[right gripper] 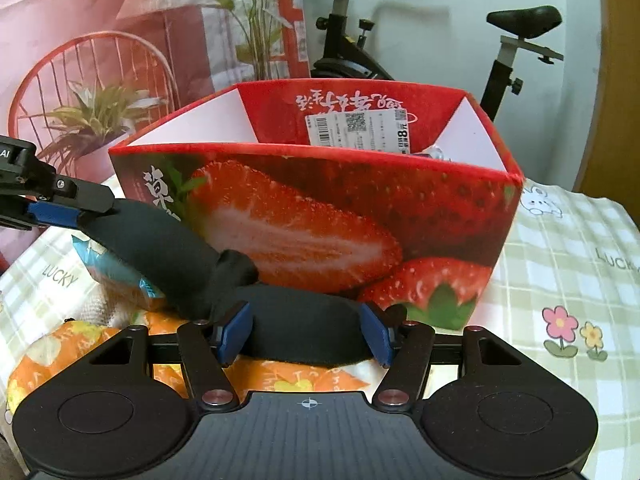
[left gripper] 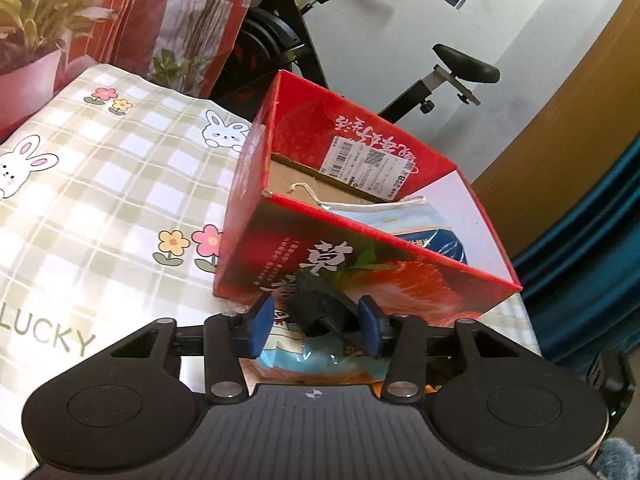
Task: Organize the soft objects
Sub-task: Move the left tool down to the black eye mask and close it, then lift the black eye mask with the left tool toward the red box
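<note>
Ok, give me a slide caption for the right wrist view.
Both grippers, right and left, close on a black fabric piece before the strawberry box.

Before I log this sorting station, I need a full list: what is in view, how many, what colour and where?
Strawberry box: one, red, open top, on the cloth.
Black soft item: one, in front of the box, between both grippers' pads.
Blue packet: one, inside the box.
Blue packet: one, under the black item.
Orange packet: one, nearest on the cloth.
Checked cloth: one, green-white, rabbits and flowers.
Exercise bike: one, black, behind.
Left gripper: black, blue pads, around the black item.
Right gripper: same, around its other end.
</note>
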The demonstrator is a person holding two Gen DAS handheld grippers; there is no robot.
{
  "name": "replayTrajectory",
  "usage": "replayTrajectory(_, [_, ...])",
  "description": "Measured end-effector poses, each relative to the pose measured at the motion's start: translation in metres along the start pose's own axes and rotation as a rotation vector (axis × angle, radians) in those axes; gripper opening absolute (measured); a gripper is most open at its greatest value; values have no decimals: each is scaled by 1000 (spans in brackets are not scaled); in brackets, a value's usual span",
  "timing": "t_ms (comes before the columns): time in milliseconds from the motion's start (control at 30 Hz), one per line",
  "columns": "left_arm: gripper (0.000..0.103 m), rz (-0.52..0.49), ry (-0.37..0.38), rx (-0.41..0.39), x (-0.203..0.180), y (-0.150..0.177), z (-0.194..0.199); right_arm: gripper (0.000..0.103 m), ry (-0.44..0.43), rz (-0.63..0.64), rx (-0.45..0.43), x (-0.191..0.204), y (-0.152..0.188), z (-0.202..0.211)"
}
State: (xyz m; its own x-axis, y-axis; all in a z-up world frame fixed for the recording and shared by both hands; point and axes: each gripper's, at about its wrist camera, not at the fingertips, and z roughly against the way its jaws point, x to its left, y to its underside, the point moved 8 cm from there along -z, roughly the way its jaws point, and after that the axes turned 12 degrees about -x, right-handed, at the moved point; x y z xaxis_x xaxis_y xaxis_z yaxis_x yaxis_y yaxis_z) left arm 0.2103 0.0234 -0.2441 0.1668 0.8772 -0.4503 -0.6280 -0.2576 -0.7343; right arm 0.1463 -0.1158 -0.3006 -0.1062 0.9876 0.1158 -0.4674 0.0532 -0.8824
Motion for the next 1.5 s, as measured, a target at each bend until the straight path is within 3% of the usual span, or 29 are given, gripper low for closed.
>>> replayTrajectory(300, [48, 17, 3, 18, -8, 4, -11, 57, -1, 9, -9, 1, 4, 2])
replayTrajectory(367, [37, -16, 3, 12, -12, 7, -12, 57, -2, 7, -9, 1, 4, 3])
replayTrajectory(400, [24, -35, 3, 7, -14, 7, -11, 57, -2, 6, -9, 1, 4, 3])
replayTrajectory(533, [14, -115, 11, -34, -24, 8, 0, 58, -3, -28, -5, -3, 1, 8])
replayTrajectory(767, [14, -238, 21, -116, -35, 11, 31, 59, 3, -154, -16, -20, -6, 18])
replayTrajectory(1033, [14, -95, 18, -97, -2, 34, 34, 60, -22, -263, -17, -36, -5, 15])
replayTrajectory(1500, [14, -99, -10, -97, 15, 49, 26, 61, -95, -360, 6, -29, -7, -7])
